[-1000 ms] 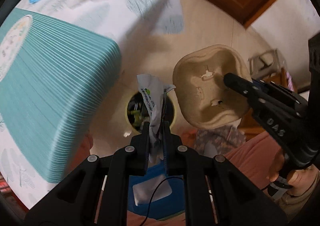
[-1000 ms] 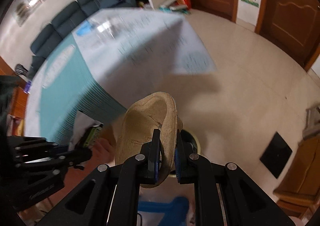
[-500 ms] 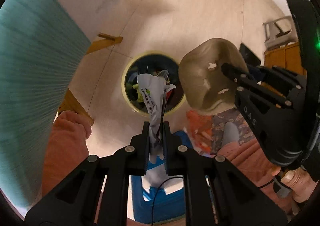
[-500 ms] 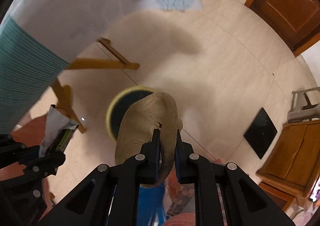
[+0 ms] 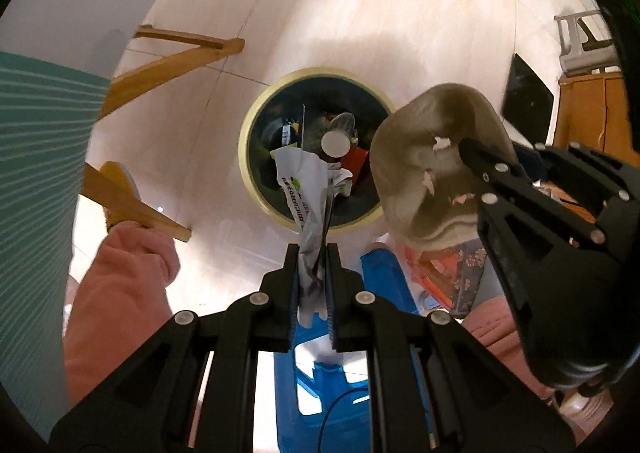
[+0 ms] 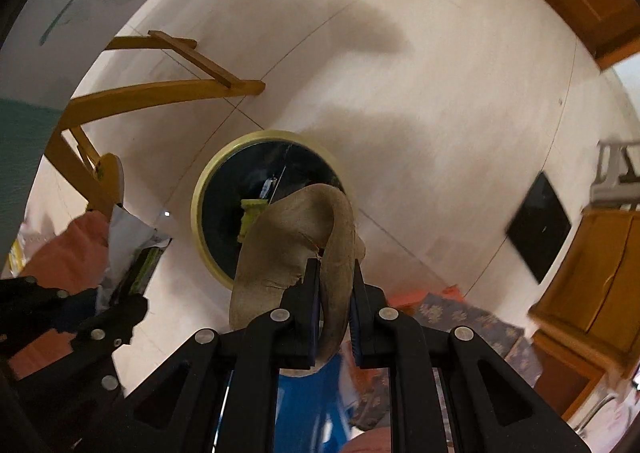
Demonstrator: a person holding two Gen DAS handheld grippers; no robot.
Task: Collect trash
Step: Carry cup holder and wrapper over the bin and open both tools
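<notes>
Straight below on the pale floor stands a round trash bin with a yellow rim (image 5: 256,121) (image 6: 200,213), dark inside and holding several pieces of litter. My left gripper (image 5: 313,249) points down over its near edge, shut on a crumpled white wrapper (image 5: 308,193) with green print. My right gripper (image 6: 334,269) is shut on the rim of a brown moulded-pulp cup tray (image 6: 280,249), which hangs over the bin's right side. In the left wrist view the tray (image 5: 420,149) is to the right of the wrapper. The right wrist view has the wrapper (image 6: 128,241) at lower left.
Wooden table legs (image 5: 168,65) (image 6: 160,93) and a teal striped cloth (image 5: 36,133) stand left of the bin. A person's pink sleeve (image 5: 116,293) is at lower left. A blue box (image 5: 332,393) lies under my fingers. A black mat (image 6: 538,225) and wooden cabinet (image 6: 592,265) are on the right.
Both grippers have sunk from above the tabletop to below its edge, and the bin now looks much larger and closer. Each still holds its piece of trash.
</notes>
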